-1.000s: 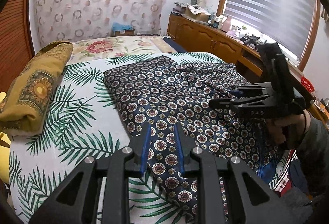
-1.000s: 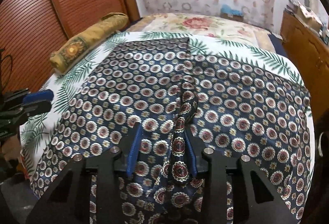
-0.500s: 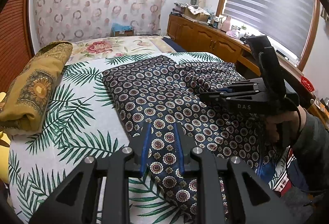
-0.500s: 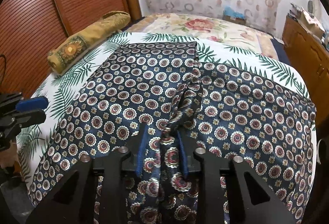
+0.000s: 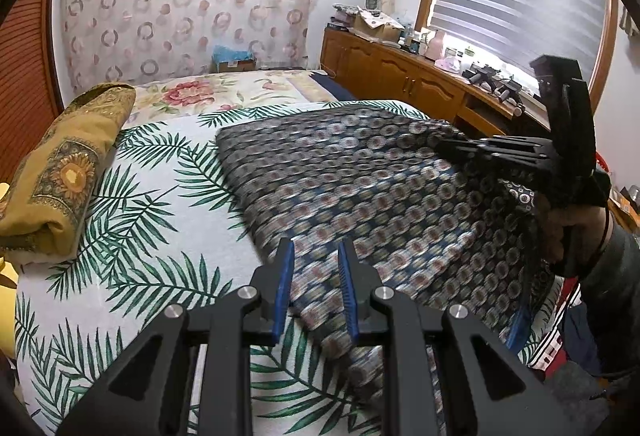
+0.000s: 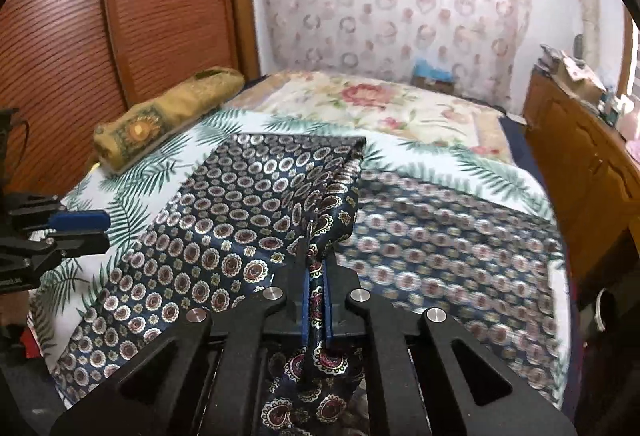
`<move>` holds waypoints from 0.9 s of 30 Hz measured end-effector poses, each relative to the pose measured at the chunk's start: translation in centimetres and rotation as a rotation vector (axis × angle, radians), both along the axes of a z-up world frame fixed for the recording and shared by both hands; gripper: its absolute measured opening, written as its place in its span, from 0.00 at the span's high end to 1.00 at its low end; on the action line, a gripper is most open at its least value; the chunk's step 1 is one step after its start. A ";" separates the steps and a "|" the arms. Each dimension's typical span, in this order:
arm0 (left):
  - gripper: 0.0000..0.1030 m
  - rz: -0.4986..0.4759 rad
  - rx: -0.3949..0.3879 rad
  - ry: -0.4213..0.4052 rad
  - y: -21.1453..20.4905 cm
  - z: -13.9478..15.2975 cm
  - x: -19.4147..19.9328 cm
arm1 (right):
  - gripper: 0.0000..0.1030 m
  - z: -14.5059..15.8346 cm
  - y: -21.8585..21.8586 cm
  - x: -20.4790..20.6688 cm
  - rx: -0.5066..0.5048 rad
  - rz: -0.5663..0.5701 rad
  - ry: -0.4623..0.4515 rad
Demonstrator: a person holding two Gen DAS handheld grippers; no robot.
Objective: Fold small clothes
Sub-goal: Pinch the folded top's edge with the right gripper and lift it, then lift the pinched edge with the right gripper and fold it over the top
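A dark blue garment with round medallion print (image 5: 360, 176) (image 6: 224, 228) lies spread on the palm-leaf bedsheet (image 5: 140, 236). My right gripper (image 6: 316, 272) is shut on a raised fold near the garment's middle and holds it up off the bed, so the cloth tents under it. The left wrist view shows the right gripper (image 5: 444, 147) at the right, held by a hand (image 5: 576, 224). My left gripper (image 5: 315, 268) (image 6: 92, 230) hovers over the garment's near corner. Its jaws are a narrow gap apart with nothing pinched between them.
A rolled mustard-yellow cloth (image 5: 68, 172) (image 6: 160, 124) lies along the bed's left side. A floral cover (image 6: 372, 100) lies at the far end. Wooden cabinets (image 5: 400, 84) (image 6: 580, 156) with clutter on top run along the right. A slatted wooden door (image 6: 100, 16) stands at the left.
My right gripper shut on a ridge of the garment and lifted it, and the cloth bunched up and shifted on the bed. The left gripper stayed put with the same gap.
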State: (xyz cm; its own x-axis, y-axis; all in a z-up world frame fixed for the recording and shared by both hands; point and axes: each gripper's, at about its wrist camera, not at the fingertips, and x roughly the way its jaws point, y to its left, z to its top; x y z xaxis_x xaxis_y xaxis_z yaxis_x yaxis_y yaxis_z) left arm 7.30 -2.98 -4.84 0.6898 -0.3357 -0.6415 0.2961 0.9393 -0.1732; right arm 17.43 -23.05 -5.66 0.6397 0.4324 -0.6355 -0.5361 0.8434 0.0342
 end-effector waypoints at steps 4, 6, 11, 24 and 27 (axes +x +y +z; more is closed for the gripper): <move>0.81 -0.015 -0.001 0.000 -0.6 0.0 -0.1 | 0.98 0.4 -3.6 -0.6 0.014 -0.059 0.002; 0.81 -0.025 0.002 0.000 -1.1 0.0 0.0 | 0.98 0.6 -5.4 -1.2 0.004 -0.092 -0.009; 0.81 -0.041 0.009 0.004 -1.9 0.0 0.3 | 0.98 0.5 -10.0 -1.8 -0.004 -0.174 0.009; 0.81 -0.092 0.003 0.025 -4.1 -0.2 1.1 | 0.98 -0.5 -14.3 -3.1 -0.086 -0.274 0.012; 0.81 -0.099 0.013 0.035 -4.6 -0.5 1.1 | 0.97 -1.3 -14.4 -3.1 -0.094 -0.278 0.019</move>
